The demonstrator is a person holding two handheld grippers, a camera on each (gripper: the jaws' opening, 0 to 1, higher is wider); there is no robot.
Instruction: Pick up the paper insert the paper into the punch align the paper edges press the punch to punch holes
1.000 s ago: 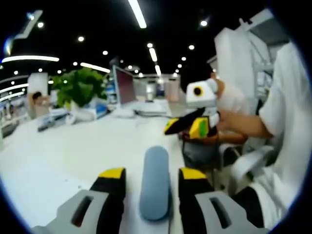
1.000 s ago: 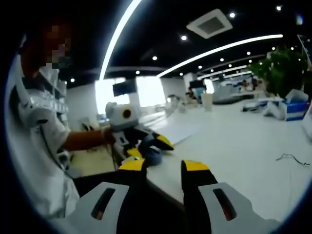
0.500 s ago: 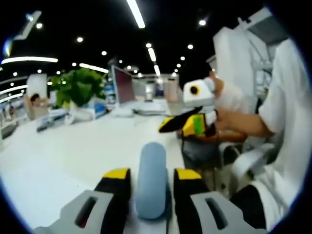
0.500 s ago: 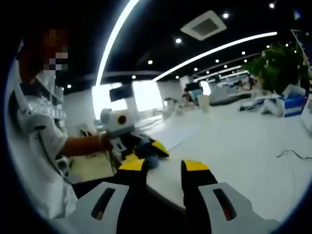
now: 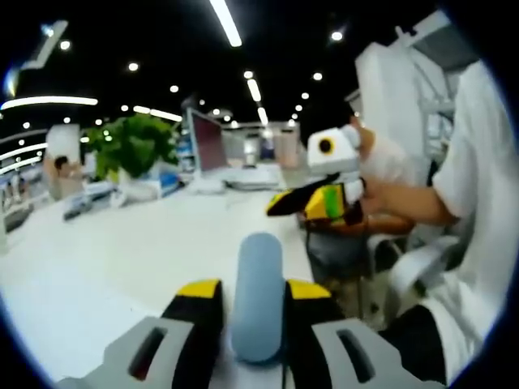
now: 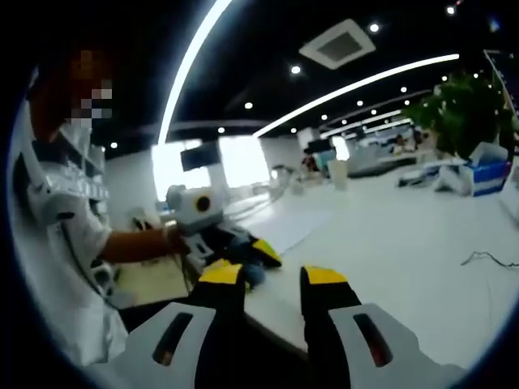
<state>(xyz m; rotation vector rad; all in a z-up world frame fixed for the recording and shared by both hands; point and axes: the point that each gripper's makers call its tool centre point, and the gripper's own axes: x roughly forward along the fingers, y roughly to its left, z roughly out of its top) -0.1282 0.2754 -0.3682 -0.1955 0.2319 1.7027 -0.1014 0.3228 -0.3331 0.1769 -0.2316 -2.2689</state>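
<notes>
Left claw clamps the punch (right claw parted) above the table.

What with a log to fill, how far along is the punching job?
Done: cannot tell whether paper is inserted. In hand: left gripper grips the blue punch handle; right gripper is open, holding nothing. Left: pressing to punch holes.

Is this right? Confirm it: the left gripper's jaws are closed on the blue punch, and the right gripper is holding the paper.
Partly wrong. The right gripper holds nothing: the right gripper view shows its jaws apart over the white table edge. The left gripper does clamp the blue punch, as the left gripper view shows.
</notes>
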